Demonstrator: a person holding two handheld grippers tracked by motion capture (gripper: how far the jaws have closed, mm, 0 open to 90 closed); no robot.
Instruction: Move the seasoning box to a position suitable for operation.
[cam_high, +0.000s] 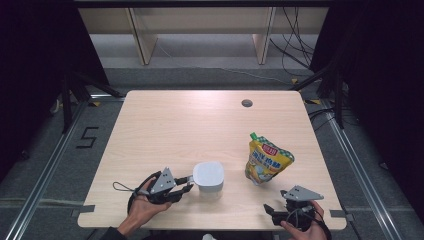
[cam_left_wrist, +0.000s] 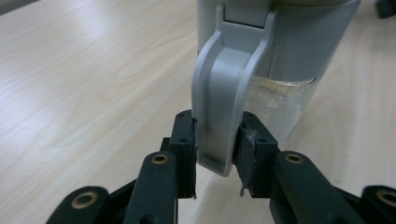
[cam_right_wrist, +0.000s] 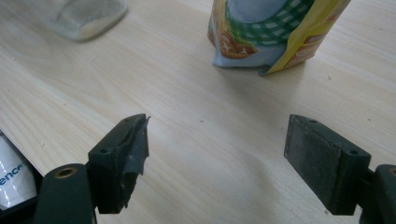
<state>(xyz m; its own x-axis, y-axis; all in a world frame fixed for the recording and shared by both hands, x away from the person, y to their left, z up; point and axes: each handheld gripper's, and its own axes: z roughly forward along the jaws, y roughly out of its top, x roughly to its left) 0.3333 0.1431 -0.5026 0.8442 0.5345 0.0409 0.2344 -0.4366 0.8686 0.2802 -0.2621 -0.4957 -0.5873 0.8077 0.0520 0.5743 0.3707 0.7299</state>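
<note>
**Jug handle pinched low, pouch waiting**

If the left gripper (cam_left_wrist: 215, 149) lifts now, the grey-lidded jug (cam_high: 208, 179) could swing or slip, since its fingers (cam_left_wrist: 184, 144) clamp only the handle's (cam_left_wrist: 226, 102) lower tip (a narrow hold). It stands on the surface (cam_high: 165, 125) near the front edge. Beside the standing yellow pouch (cam_high: 266, 160), the right gripper (cam_right_wrist: 217, 154) gapes empty.

Yellow pouch (cam_high: 267, 160) stands on wooden table (cam_high: 165, 125).
</note>
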